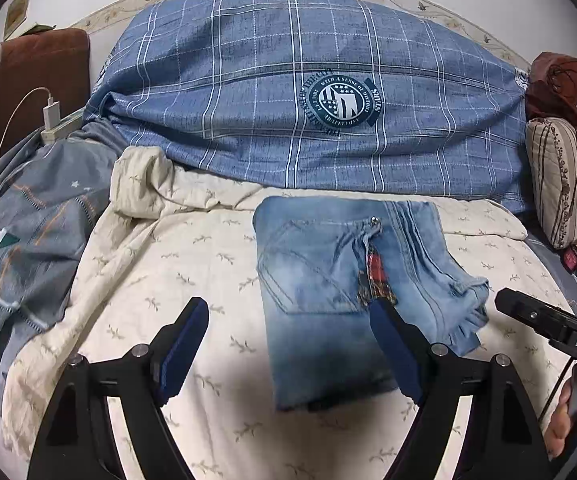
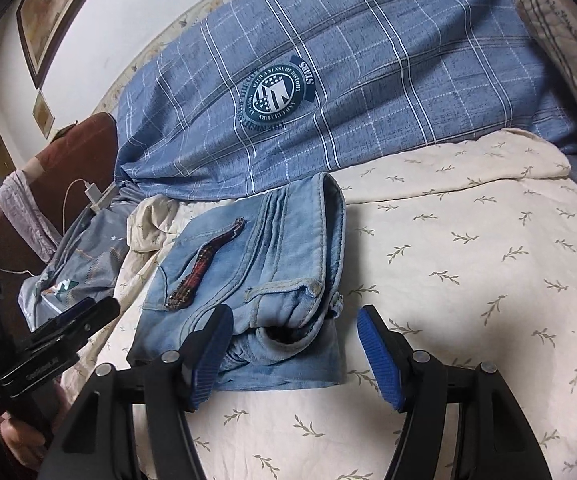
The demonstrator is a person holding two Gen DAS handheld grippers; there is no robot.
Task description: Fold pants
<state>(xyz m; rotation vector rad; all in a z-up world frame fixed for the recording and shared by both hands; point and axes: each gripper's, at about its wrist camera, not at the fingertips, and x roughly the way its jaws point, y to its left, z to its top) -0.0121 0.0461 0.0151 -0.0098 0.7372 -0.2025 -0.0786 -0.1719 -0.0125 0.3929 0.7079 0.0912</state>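
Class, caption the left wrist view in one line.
Open left tongs hover above folded jeans on a leaf-print bedspread.

Folded light-blue denim pants on the cream leaf-print bedspread.

Folded into a compact, roughly rectangular bundle, several layers thick. Lying flat on the bedspread, just in front of the big blue plaid pillow, not touching it. Faded wash, paler in the middle, darker toward the near edge. Back pocket with stitched outline facing up. Red plaid lining strip showing along a slit beside the pocket, with a small metal rivet at its far end. Rows of parallel seams running lengthwise beside the strip. Frayed hem and belt loop sticking out at the side away from the pocket, with rolled layers showing at the near end.
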